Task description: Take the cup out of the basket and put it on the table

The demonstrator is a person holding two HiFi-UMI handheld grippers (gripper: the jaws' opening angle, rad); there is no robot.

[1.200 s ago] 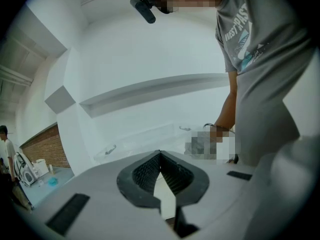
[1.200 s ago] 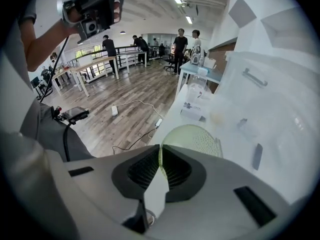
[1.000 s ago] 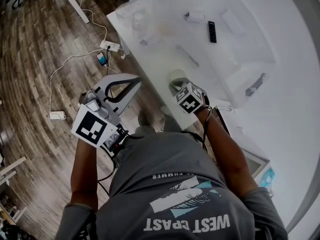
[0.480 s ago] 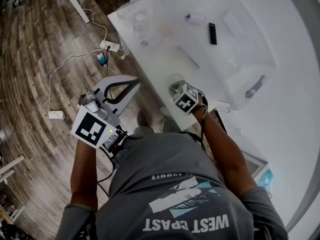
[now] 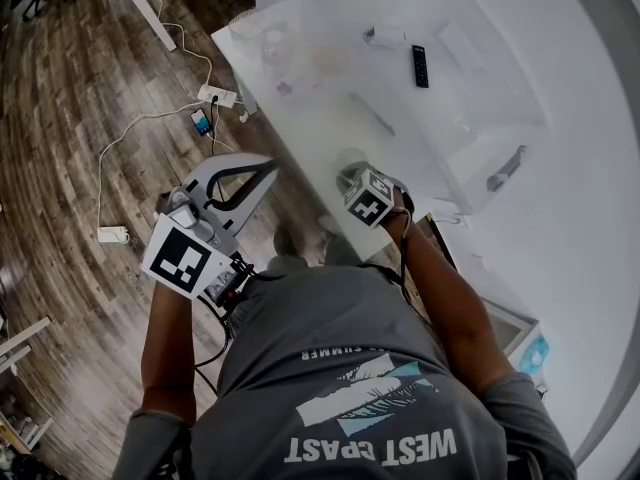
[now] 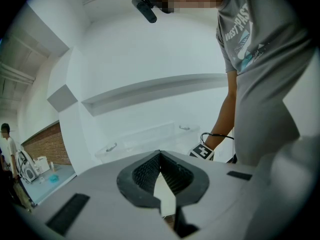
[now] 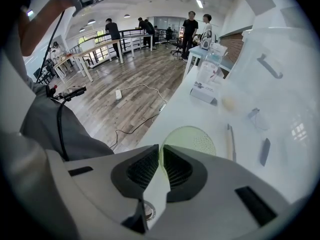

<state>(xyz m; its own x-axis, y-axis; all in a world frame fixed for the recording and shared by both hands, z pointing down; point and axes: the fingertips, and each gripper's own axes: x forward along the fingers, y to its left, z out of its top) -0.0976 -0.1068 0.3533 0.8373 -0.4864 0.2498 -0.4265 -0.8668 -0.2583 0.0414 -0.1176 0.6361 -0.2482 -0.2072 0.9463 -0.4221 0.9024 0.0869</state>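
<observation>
Placing step, at the release. Your right gripper (image 7: 160, 153): jaws opening, rim of the pale green cup (image 7: 192, 140) in the gap between them, pads seemingly just off it. Cup stands upright on the white bench (image 7: 175, 109), near its front edge. Left gripper (image 6: 160, 156): jaws together, empty, out over the floor (image 5: 80, 168). Next: open wider, then back straight off the rim without tipping it.

a pale green translucent cup (image 7: 189, 140) with a dotted bottom stands upright, mouth up, on the white table (image 7: 170, 119) near its front edge, outside the clear handled basket (image 7: 280, 99) beside it, its near rim between the opening jaws of the right gripper (image 7: 160, 147).
</observation>
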